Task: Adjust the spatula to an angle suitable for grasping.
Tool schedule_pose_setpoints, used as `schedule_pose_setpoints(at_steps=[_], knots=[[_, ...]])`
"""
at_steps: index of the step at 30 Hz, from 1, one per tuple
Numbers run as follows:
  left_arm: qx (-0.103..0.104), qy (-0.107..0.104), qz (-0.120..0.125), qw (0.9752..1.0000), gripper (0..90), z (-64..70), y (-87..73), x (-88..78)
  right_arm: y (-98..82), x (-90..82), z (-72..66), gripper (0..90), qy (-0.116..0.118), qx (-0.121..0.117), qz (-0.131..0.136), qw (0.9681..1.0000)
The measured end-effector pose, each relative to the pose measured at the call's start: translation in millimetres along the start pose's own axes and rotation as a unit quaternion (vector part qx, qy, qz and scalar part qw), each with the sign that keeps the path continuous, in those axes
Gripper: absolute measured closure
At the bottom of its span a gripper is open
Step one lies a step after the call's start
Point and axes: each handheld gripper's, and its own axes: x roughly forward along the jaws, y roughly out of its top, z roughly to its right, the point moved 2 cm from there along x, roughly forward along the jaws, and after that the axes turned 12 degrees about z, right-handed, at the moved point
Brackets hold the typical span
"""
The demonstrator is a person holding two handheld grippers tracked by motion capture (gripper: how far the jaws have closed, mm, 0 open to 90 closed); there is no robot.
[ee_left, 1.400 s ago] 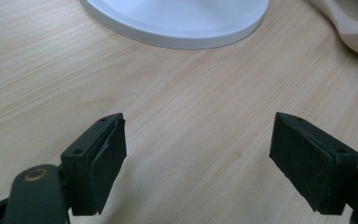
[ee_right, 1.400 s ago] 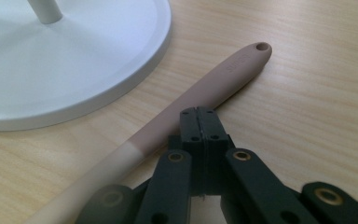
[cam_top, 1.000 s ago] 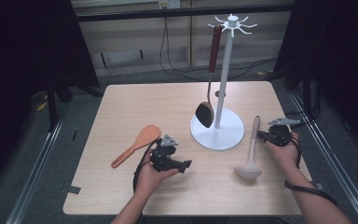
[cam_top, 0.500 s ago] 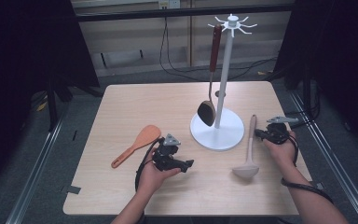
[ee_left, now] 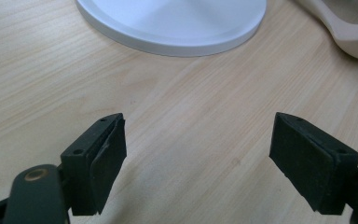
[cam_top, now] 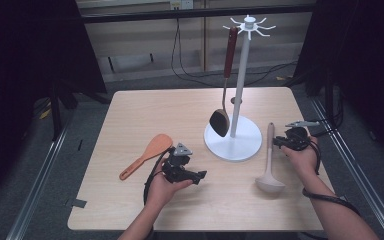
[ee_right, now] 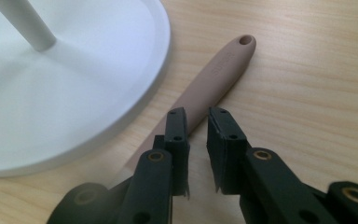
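Observation:
A beige ladle (cam_top: pixel 269 167) lies on the table right of the white hanger stand (cam_top: pixel 233 145), its handle (ee_right: pixel 219 70) pointing away from me. My right gripper (cam_top: pixel 279 142) is at that handle. Its jaws (ee_right: pixel 196 116) have just been opening and now stand a narrow gap apart; the handle runs under the left one and the pads do not press on it. My left gripper (cam_top: pixel 199 175) rests on the table in front of the stand, wide open (ee_left: pixel 198 140) over bare wood. A dark spatula (cam_top: pixel 220 120) with a red handle hangs from the stand.
An orange rice spoon (cam_top: pixel 147 155) lies left of the left gripper. The stand's round base (ee_left: pixel 172 23) and the ladle's bowl (ee_left: pixel 349 28) lie just beyond the left jaws. The stand's base (ee_right: pixel 74 93) sits close to the left of the right jaws. The table edge runs near the right hand.
The ladle's bowl has shifted slightly on the table while the right hand stays at the handle. The left hand and gripper have not moved.

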Motion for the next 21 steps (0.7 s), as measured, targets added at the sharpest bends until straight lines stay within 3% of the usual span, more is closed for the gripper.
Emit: schedule_pose_setpoints(at_steps=[4,7,9,16,21], knots=[[0.004,-0.001,-0.002,1.0,18.5,0.9,1.9,-2.5,7.3,-2.1,-9.8,68.6,-0.008,0.022,-0.006,0.9997],[0.006,-0.002,0.0,1.0,18.5,2.4,2.0,-2.6,10.4,-2.5,-16.2,62.7,-0.017,0.054,-0.02,0.9982],[0.01,-0.003,-0.001,0.9999,18.5,2.7,2.5,-3.3,11.0,-2.0,-18.6,62.3,-0.02,0.066,-0.032,0.9971],[0.007,0.001,0.003,1.0,18.5,2.1,3.0,-5.7,6.6,0.3,-26.0,62.4,-0.041,0.094,-0.07,0.9923],[0.011,-0.001,0.008,0.9999,18.5,1.9,4.1,-5.7,4.1,3.3,-28.0,62.4,-0.052,0.088,-0.088,0.9908]])
